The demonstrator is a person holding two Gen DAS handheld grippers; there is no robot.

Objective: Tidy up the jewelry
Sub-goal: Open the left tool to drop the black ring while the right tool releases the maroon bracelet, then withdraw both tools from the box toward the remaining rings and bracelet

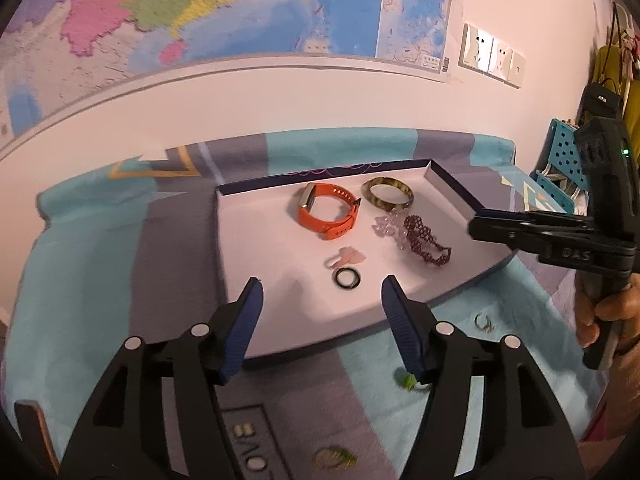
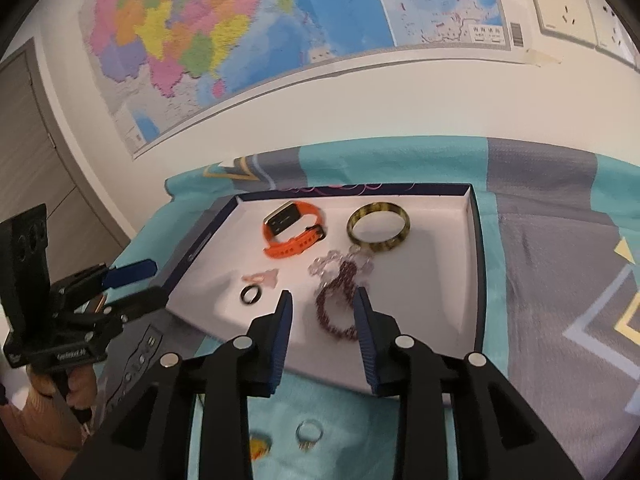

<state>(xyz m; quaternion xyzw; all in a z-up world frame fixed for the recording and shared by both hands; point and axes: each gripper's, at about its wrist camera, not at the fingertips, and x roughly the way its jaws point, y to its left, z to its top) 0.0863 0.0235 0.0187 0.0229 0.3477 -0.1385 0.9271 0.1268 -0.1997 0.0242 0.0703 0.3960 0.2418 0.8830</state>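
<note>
White card lines the shallow tray (image 1: 256, 240), whose low walls are dark blue outside, and the jewelry lies on its floor. In the left wrist view the left gripper (image 1: 322, 292) hangs over the tray's near edge with its jaws spread and nothing between them; the black ring (image 1: 347, 279) lies just beyond the gap, with a small pale pink piece (image 1: 347, 258) touching its far side. In the right wrist view the right gripper (image 2: 323, 305) stands part open, its ribbed blue pads clear of the dark red beaded bracelet (image 2: 336, 308), which lies in the tray just ahead of the gap and partly framed by it.

Farther in sit the orange watch (image 2: 294, 232), a smooth rubbery strap with a dark rectangular face, and the bangle (image 2: 378, 230), a glossy mottled yellow-brown hoop. A string of clear faceted beads (image 2: 332, 262) lies between the bangle and the red bracelet, touching both.

The right view shows a silver ring (image 2: 309, 432) on the turquoise cloth (image 2: 492, 280) beneath the gripper, and a blurred yellowish item (image 2: 260, 446) beside it, perhaps another ring. The left view alone shows a small green piece (image 1: 408, 380) near its right finger and the person's hand (image 1: 608, 312) gripping the other tool's handle.
</note>
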